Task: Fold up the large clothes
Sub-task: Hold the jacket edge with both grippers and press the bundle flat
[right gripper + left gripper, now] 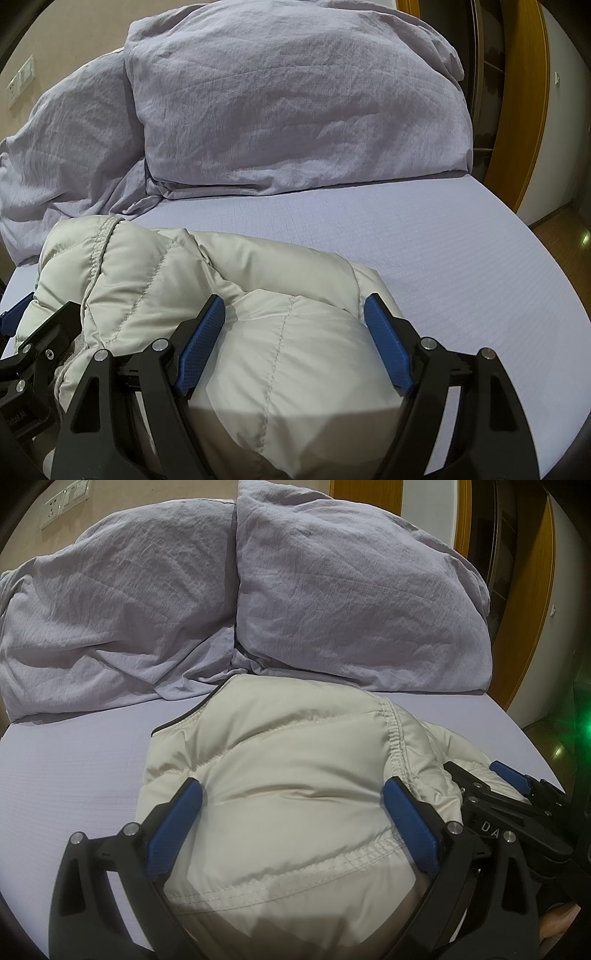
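A cream quilted puffer jacket point(288, 775) lies bunched on the lilac bed sheet point(74, 768). My left gripper point(293, 794) is open, its blue pads on either side of the jacket's near part. The right gripper point(491, 775) shows at the right edge of the left wrist view, beside the jacket. In the right wrist view the jacket point(184, 277) fills the lower left, and my right gripper point(295, 310) is open with a puffy fold between its pads. The left gripper's black body point(33, 343) shows at the left edge.
Two grey-lilac pillows point(332, 590) lean at the head of the bed behind the jacket, also seen in the right wrist view point(295, 103). A wooden door frame point(532, 590) and floor point(561, 236) lie to the right. Wall sockets point(62, 502) are at upper left.
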Motion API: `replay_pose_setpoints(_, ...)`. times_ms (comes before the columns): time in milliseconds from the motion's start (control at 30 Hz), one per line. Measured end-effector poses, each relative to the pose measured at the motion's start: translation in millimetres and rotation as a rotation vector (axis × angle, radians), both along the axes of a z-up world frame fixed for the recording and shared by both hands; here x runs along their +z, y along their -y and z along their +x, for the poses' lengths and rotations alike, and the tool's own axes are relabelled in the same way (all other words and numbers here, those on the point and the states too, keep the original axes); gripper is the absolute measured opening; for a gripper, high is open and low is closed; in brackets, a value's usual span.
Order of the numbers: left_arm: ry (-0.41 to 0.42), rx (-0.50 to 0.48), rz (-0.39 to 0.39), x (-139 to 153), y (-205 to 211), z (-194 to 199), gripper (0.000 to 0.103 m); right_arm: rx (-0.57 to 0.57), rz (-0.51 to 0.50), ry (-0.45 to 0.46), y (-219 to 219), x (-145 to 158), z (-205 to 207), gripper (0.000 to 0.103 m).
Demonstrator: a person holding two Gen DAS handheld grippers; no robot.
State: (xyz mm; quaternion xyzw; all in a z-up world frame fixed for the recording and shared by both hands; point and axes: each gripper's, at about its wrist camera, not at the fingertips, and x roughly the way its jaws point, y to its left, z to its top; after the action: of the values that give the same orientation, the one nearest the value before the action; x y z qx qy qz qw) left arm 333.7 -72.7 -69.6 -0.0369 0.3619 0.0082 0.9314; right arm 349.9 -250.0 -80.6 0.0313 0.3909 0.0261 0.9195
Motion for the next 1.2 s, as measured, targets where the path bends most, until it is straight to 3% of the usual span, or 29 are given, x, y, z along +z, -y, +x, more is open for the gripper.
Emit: replay_pose_setpoints(1200,0.0,0.0,0.007,-0.8,-0.5,1.4,0.098,-0.031,0.012,-0.005,0.1,-2.7,-2.5,0.081)
